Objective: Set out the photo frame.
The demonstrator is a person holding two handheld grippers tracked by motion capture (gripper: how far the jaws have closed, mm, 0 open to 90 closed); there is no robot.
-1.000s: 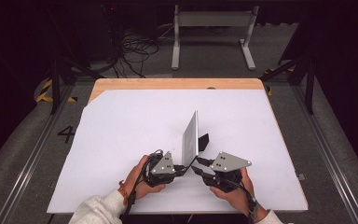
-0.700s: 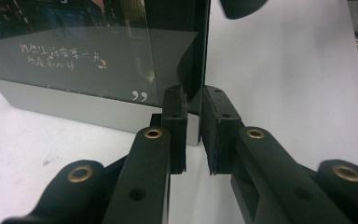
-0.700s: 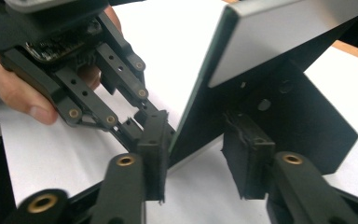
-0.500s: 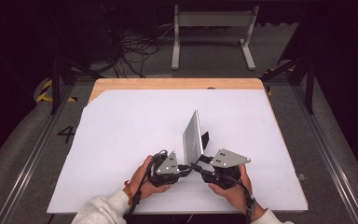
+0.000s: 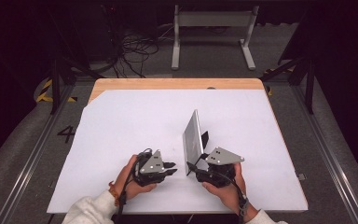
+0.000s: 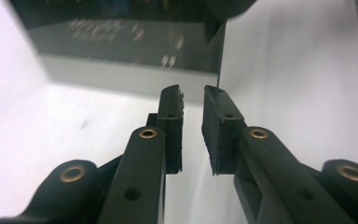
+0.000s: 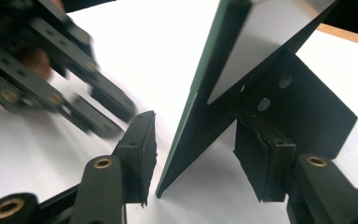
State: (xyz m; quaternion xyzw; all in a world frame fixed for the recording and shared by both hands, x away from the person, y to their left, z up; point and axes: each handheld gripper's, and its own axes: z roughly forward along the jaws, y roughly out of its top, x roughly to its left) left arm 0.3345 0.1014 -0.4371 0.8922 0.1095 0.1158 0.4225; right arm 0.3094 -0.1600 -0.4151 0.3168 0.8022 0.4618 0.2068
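Note:
A thin grey panel [image 5: 193,140] stands on edge on the white table [image 5: 121,121], propped by a black stand [image 5: 204,138] behind it. My right gripper [image 5: 192,167] straddles the panel's near lower corner. In the right gripper view the right gripper [image 7: 196,135] has the dark-edged panel [image 7: 242,51] between its jaws, which have just been opening, and the left pad stands clear of it. The black stand [image 7: 307,102] lies by the right pad. My left gripper [image 5: 171,168] sits left of the panel. In its own view the left gripper [image 6: 192,100] has opened a narrow gap with nothing between the jaws, facing the panel [image 6: 121,42].
A bare wooden strip [image 5: 177,84] runs along the table's far edge. Beyond it on the floor are tangled cables [image 5: 135,46] and a grey metal frame [image 5: 212,21]. Metal rails flank the table on both sides.
My left gripper came up to the panel, then drew back to the left. The right gripper stayed at the panel's corner and its jaws widened.

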